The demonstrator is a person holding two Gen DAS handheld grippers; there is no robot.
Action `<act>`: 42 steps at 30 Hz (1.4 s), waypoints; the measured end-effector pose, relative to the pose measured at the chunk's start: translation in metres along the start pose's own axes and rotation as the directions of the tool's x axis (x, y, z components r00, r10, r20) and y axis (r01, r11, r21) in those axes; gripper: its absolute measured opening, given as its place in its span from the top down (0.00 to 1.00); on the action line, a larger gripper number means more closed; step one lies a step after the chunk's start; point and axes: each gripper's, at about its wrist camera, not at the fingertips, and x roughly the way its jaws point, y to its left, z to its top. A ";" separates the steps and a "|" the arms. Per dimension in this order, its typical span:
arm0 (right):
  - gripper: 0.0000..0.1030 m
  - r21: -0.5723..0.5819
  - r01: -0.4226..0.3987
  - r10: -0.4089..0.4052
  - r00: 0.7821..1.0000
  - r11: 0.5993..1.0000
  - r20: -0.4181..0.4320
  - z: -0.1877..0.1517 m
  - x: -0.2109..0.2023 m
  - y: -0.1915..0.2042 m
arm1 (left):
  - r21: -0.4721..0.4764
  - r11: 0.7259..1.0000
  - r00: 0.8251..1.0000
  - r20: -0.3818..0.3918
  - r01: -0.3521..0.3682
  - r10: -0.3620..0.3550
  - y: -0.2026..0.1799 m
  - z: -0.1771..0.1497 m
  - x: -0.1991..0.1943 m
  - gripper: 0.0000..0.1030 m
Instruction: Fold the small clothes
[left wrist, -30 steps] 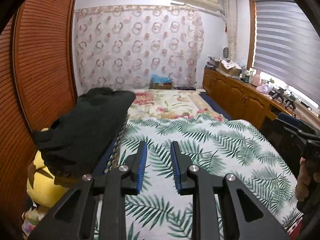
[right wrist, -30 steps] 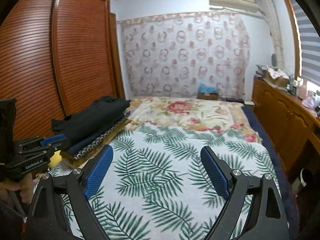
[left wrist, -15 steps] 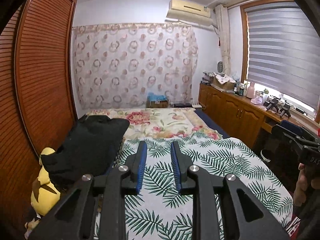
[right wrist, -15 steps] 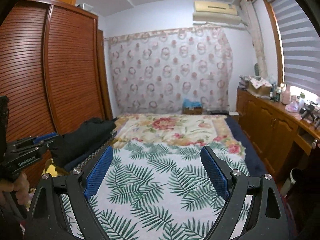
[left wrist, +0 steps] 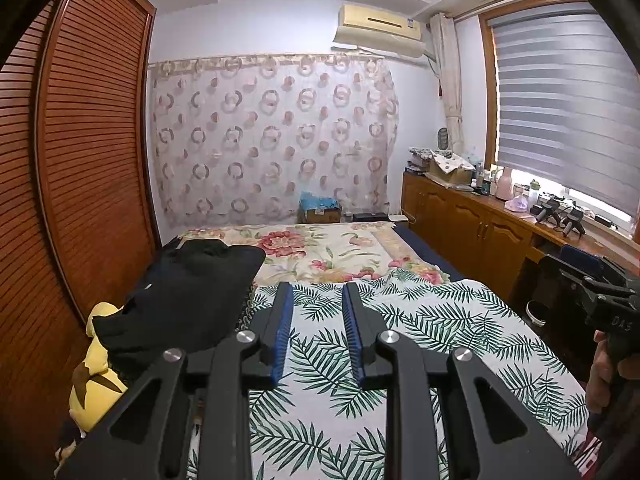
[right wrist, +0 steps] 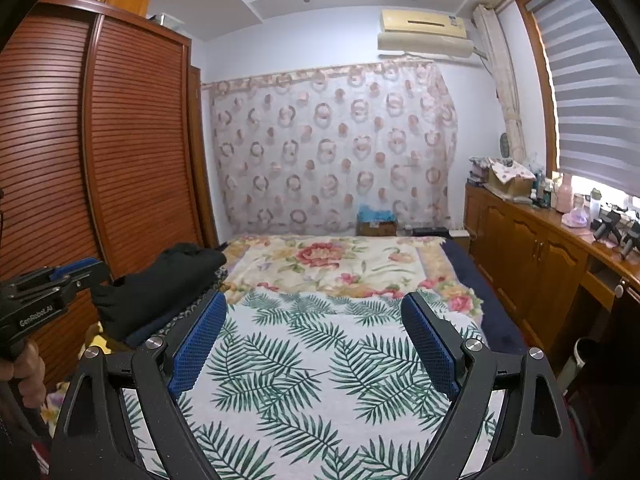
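Both grippers, left (left wrist: 316, 320) w/ jaws narrowly parted on nothing and right (right wrist: 314, 340) spread wide & empty, are now tipped up vs. a sec ago, off the palm-leaf sheet (right wrist: 304, 364), while dark clothes (left wrist: 188, 292) are left piled at the bed's left edge, unfolded-looking, so no fold is under way.
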 end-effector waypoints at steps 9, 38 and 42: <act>0.12 0.004 0.005 -0.005 1.000 1.000 -0.003 -0.003 0.003 -0.001 | 0.002 1.000 1.000 -0.001 -0.003 0.003 0.000 0.000 0.000 0.76; 0.12 0.008 0.013 -0.013 1.000 1.000 -0.003 -0.006 0.005 -0.005 | 0.004 1.000 1.000 0.000 -0.003 0.003 0.003 -0.001 0.000 0.76; 0.12 0.008 0.013 -0.013 1.000 1.000 -0.004 -0.006 0.005 -0.005 | 0.003 1.000 1.000 0.001 -0.004 0.004 0.004 -0.001 0.000 0.76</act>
